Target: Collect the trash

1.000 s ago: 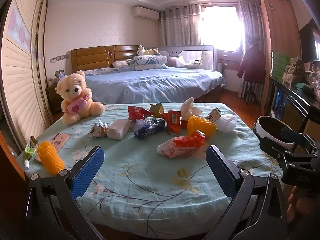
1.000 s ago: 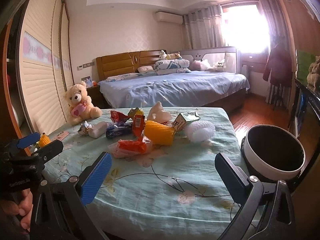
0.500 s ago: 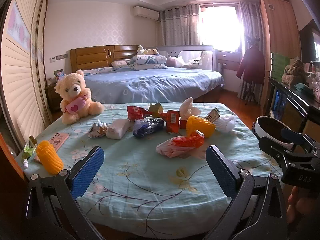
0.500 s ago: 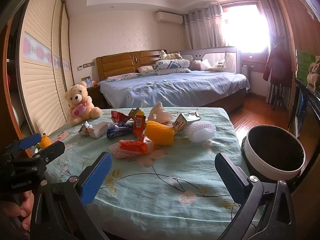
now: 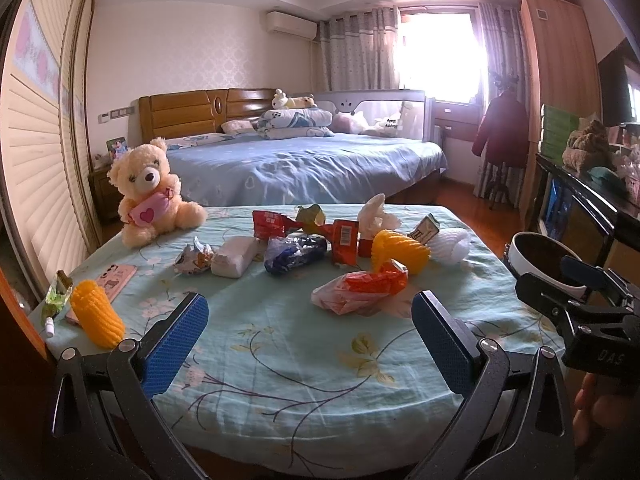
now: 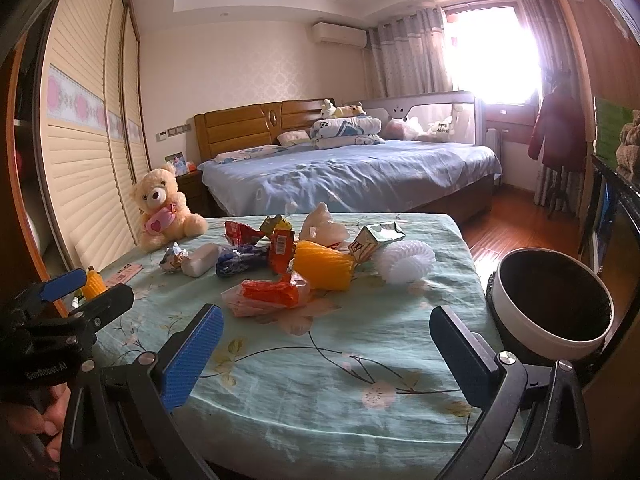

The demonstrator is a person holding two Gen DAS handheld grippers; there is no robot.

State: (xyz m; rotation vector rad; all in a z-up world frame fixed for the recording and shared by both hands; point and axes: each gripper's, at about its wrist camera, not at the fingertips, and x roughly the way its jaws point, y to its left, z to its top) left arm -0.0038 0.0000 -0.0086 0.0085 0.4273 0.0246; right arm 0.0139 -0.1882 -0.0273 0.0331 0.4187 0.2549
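A yellow foam net sleeve (image 5: 96,312) is seen at the counter's (image 5: 280,360) left edge. Crumpled wrappers are heaped mid-counter: a silver one (image 5: 194,258), a blue one (image 5: 294,252), and a red-and-clear bag (image 5: 362,288) nearest. A white-rimmed bin (image 6: 554,304) stands right. The left claw (image 5: 308,342) and right claw (image 6: 338,354) are spread wide, empty, short of the heap.

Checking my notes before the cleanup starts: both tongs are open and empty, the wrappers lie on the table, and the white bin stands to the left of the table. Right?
Not quite. The bin stands to the right of the table, as the right wrist view shows. The rest holds: the left tongs and the right tongs are open and empty, and the wrappers lie on the table.
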